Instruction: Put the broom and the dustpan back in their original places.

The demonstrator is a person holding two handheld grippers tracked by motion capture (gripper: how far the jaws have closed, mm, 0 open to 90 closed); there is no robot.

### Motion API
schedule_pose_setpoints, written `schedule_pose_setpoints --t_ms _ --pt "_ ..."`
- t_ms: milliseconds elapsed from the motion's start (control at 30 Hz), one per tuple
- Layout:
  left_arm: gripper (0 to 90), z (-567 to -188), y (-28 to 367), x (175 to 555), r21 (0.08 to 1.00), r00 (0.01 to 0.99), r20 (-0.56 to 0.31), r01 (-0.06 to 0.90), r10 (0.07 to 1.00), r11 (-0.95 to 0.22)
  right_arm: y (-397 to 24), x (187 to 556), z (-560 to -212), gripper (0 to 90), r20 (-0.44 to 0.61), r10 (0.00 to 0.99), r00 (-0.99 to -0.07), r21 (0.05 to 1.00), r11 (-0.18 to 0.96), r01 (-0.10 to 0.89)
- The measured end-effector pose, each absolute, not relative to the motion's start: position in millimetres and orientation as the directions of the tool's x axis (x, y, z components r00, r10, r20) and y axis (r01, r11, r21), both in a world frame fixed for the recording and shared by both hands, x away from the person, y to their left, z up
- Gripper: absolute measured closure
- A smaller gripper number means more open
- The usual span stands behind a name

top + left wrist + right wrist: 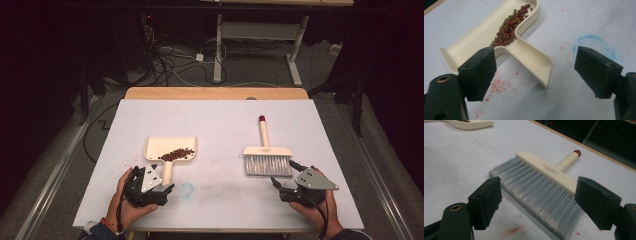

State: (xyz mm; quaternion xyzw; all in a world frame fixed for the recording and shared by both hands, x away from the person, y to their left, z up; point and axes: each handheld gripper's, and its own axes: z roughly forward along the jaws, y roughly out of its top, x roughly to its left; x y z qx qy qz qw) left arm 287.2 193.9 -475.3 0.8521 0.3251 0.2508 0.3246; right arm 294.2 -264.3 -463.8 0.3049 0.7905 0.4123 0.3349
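A cream dustpan [170,148] lies left of centre on the white table, with a pile of red and green beans [176,154] in its tray. Its handle [531,57] points toward me. My left gripper [154,179] is open, its jaws on either side of the handle's end [534,53] without touching it. A cream hand brush [267,156] with grey bristles [541,192] and a red-tipped handle lies flat at the right. My right gripper [285,173] is open just in front of the bristle edge [539,183], and nothing is held.
The white table top [220,115] has a wooden strip along its far edge. Red smudges [499,85] and a blue ring mark [186,190] stain the surface near the dustpan. Beyond the table stand a desk frame [218,45] and floor cables [170,62].
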Motion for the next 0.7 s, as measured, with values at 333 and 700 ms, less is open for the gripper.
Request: schedule_pose_setpoints --t_ms 333,700 --pt "17.8 -477.4 193.5 288.2 0.711 0.665 0.224 0.388 0.713 -0.586 -261.9 296.8 -464.5 21.6 -0.284 0.751 -0.596 0.848 0.487 0.208" --pt "17.8 -479.8 190.7 294.0 0.703 0.664 0.217 0.402 0.715 -0.587 -265.7 298.4 -461.9 21.6 -0.274 0.763 -0.585 0.859 0.468 0.209"
